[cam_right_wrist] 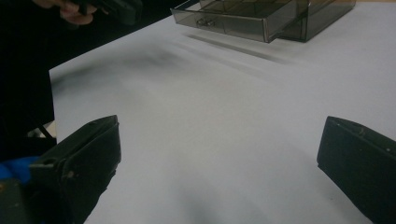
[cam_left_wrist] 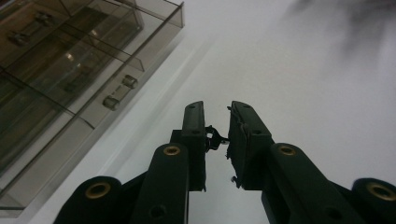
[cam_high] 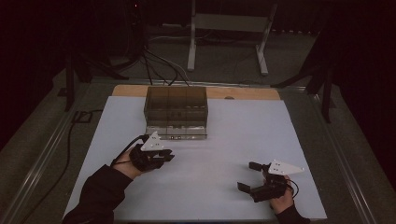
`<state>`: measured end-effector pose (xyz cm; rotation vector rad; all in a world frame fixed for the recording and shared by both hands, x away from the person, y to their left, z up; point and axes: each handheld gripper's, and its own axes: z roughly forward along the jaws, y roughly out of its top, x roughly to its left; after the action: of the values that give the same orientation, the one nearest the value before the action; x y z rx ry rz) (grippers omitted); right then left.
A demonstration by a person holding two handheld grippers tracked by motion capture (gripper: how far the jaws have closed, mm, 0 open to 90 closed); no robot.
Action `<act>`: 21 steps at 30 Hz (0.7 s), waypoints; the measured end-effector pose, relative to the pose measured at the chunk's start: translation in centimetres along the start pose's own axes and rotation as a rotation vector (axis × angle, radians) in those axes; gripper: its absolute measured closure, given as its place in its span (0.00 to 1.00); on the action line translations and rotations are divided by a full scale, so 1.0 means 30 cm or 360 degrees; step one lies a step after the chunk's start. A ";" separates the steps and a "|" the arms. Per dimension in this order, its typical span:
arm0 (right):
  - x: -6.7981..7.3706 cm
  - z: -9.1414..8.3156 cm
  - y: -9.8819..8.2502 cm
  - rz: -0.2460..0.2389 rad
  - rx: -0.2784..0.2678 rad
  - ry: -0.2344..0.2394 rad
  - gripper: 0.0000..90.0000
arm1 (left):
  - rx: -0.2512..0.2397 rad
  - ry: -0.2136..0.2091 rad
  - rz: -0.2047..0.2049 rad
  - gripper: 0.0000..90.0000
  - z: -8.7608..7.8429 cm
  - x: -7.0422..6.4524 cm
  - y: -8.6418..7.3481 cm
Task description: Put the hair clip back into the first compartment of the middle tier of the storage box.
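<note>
Landmark: smoked translucent plastic drawer box with several compartments (cam_high: 176, 112), standing at the far middle of the white table sheet (cam_high: 243, 140); its bottom drawer (cam_right_wrist: 233, 18) is pulled out toward me.
Drawer contents: in the left gripper view I make out two small metal clips or fittings (cam_left_wrist: 119, 93) behind the drawer front; I cannot tell what they are.
Left gripper (cam_high: 161, 154): just in front of the drawer box, toward its left corner, jaws drawn close with only a narrow gap. A small dark scrap (cam_left_wrist: 214, 137) sits between them; I cannot tell whether it is a held thing or part of the gripper.
Right gripper (cam_high: 250, 177): well apart from the drawer box, near the front right of the sheet, jaws spread wide, holding nothing.
Risk one: I judge the box light; a push on the open drawer with no hand bracing it could slide the whole box back.
Risk two: the tinted walls and dim light hide the contents, so a reach inside could miss.
Risk three: if that scrap is cargo, the narrow hold may drop it short of the drawer.
</note>
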<state>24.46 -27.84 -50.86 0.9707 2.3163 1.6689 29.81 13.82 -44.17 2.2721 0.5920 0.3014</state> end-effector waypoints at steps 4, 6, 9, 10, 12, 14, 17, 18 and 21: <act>-0.002 0.001 0.000 0.0006 -0.0003 0.0003 0.00 | -0.0006 0.0015 -0.0007 0.87 -0.010 0.013 0.007; 0.000 0.000 0.000 -0.0001 0.0001 0.0001 0.00 | -0.0008 0.0018 -0.0006 0.87 -0.013 0.017 0.010; 0.000 0.000 0.000 -0.0006 -0.0001 0.0000 0.00 | -0.0004 0.0023 -0.0004 0.87 -0.014 0.022 0.013; -0.002 0.001 0.000 0.0005 -0.0003 0.0004 0.00 | -0.0004 0.0028 -0.0011 0.87 -0.014 0.027 0.016; 0.000 0.000 0.000 -0.0002 0.0000 0.0002 0.00 | -0.0005 0.0030 -0.0011 0.87 -0.017 0.032 0.018; 0.000 0.000 0.001 -0.0007 -0.0001 0.0001 0.00 | -0.0006 0.0034 -0.0010 0.87 -0.018 0.037 0.020; -0.001 0.000 0.000 0.0002 -0.0003 0.0002 0.00 | -0.0007 0.0036 -0.0022 0.87 -0.020 0.046 0.022; 0.001 0.000 0.000 -0.0004 0.0000 0.0003 0.00 | -0.0007 0.0044 -0.0018 0.87 -0.023 0.050 0.024; 0.000 0.000 0.001 -0.0003 -0.0002 0.0000 0.00 | -0.0010 0.0048 -0.0026 0.87 -0.026 0.057 0.027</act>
<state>24.47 -27.84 -50.84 0.9679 2.3154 1.6696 31.26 14.68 -43.00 2.2588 0.6244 0.3298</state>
